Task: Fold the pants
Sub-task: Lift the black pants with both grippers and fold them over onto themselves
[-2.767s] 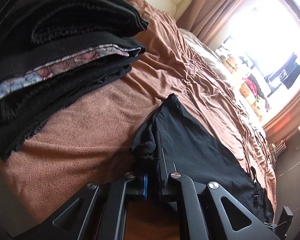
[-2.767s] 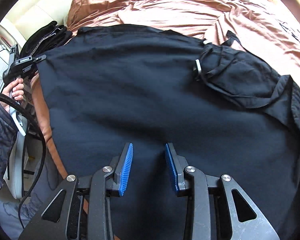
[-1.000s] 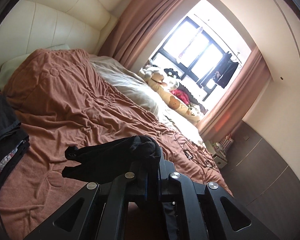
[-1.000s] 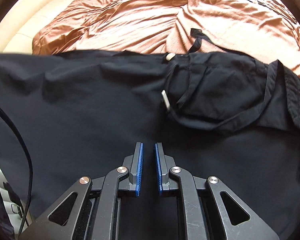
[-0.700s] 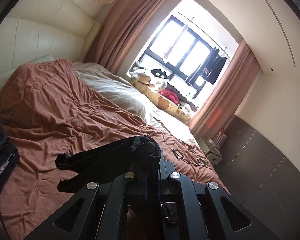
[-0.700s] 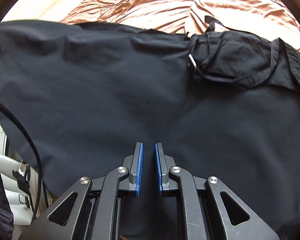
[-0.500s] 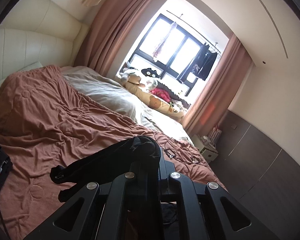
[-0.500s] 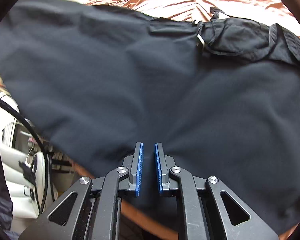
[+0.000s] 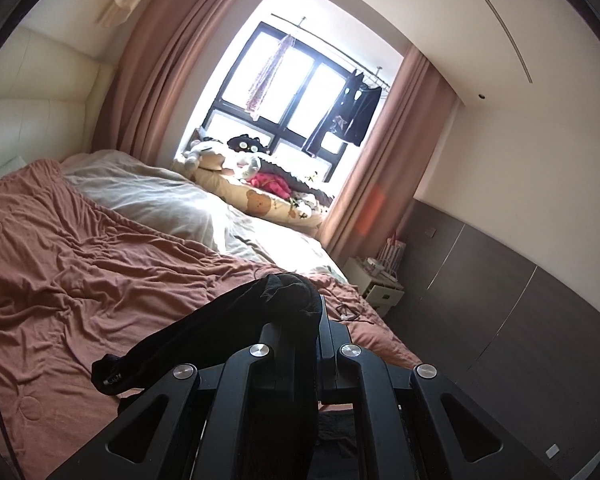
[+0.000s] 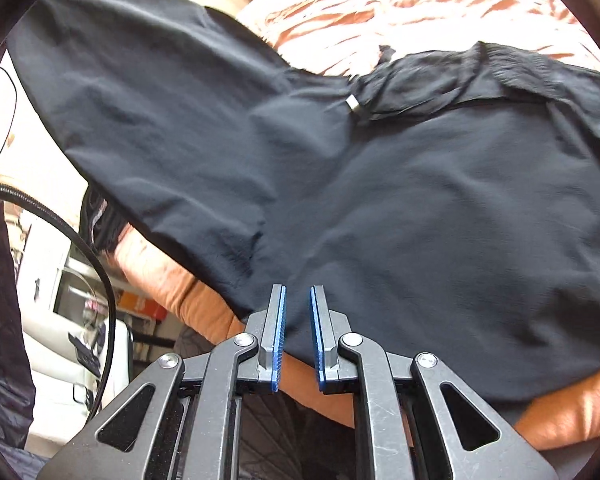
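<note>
Two grippers are at work on the black pants (image 10: 380, 184), and we see each from its own wrist camera. Our left gripper (image 9: 318, 320) has its jaws pressed together on a bunched fold of the pants (image 9: 236, 328), which drapes over the fingers and trails off to the left above the bedspread (image 9: 80, 272). That gripper looks across the bed toward the window (image 9: 296, 80), where soft toys (image 9: 236, 156) sit on the sill between the curtains (image 9: 152, 80).

Our right gripper (image 10: 297, 312) has its blue pads (image 10: 279, 340) drawn close, a narrow gap between them; the pants' near edge runs into that gap, though we cannot tell whether the pads truly bite the cloth. Beyond it most of the pants lies spread over the bedspread (image 10: 380, 12). On the left the cloth is lifted and curls over toward the middle. Near the far edge the waistband is crumpled, with a drawstring and its pale tip (image 10: 353, 103). A black cable (image 10: 80, 240) loops at the left.
</note>
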The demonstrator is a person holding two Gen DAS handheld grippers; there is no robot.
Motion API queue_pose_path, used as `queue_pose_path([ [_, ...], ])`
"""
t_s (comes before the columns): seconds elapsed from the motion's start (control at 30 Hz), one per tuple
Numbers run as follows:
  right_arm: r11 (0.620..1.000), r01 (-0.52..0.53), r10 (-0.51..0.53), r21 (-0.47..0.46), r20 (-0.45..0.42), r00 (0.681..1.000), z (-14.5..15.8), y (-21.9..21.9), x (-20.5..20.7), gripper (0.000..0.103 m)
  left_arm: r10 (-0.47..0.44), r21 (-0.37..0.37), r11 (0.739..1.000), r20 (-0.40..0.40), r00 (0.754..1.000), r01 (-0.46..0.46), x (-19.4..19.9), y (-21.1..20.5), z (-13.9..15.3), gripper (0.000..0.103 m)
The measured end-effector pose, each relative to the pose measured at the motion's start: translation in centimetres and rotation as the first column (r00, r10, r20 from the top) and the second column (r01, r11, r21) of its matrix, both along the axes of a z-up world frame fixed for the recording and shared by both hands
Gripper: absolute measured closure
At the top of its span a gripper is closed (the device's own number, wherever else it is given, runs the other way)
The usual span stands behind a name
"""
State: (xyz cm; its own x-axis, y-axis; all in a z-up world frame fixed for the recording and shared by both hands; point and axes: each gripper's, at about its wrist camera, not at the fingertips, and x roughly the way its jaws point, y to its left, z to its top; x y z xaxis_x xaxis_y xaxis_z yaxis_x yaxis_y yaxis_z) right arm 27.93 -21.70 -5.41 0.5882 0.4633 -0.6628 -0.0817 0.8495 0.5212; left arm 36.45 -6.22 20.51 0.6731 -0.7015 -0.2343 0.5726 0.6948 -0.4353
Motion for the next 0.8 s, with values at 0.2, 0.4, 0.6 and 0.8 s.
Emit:
queue_pose_path([
  [0.2, 0.996, 0.088, -0.09, 0.032, 0.061, 0.994, 1.1, -4.4, -4.4, 0.094, -0.062, 0.008, 0.998, 0.023, 0.998, 0.062, -0.7, -4.3, 1.7, 0.096],
  [0.4, 0.984, 0.17, -0.175, 0.058, 0.107, 0.979, 1.7, -7.4, -9.0, 0.094, -0.121, 0.014, 0.993, 0.026, 0.992, 0.121, -0.9, -8.8, 2.7, 0.096],
  [0.6, 0.964, 0.256, -0.263, 0.067, 0.129, 0.956, 2.4, -10.3, -13.4, 0.093, -0.179, 0.039, 0.983, 0.016, 0.984, 0.178, -1.4, -13.8, 3.0, 0.096],
  [0.8, 0.939, 0.332, -0.341, 0.087, 0.127, 0.932, 2.8, -13.2, -17.3, 0.093, -0.234, 0.06, 0.97, -0.015, 0.972, 0.235, -1.4, -18.9, 2.0, 0.096],
])
